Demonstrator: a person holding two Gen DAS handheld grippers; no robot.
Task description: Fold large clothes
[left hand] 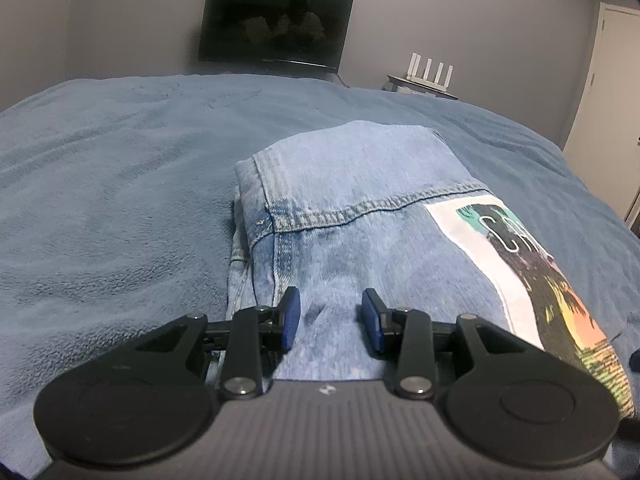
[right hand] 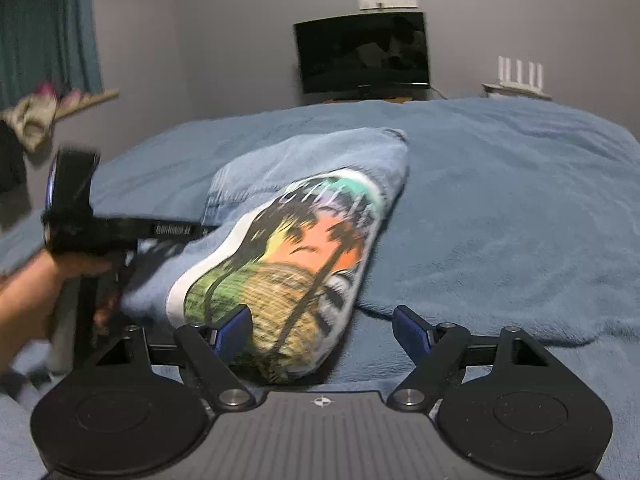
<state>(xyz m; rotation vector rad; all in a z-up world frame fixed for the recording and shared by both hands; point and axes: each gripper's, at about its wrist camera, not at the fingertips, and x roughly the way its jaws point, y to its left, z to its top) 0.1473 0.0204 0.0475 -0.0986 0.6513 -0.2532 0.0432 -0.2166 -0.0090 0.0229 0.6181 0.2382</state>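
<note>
A folded denim garment (left hand: 360, 208) is lying on a blanket-covered bed (left hand: 120, 184), running away from the cameras toward the far wall. A printed patch (right hand: 288, 264) is sitting along its right side. Beyond the bed, a television (left hand: 276, 24) is standing against the wall, with a router (left hand: 430, 74) sitting to its right.

Grey walls (left hand: 460, 20), wall TV (left hand: 276, 26), blue bed (left hand: 100, 168), teal curtain (right hand: 48, 28).

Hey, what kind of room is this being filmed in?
Most likely a bedroom: a bed under a blue blanket fills the view, a dark screen faces it, and a teal curtain hangs on one side.
</note>
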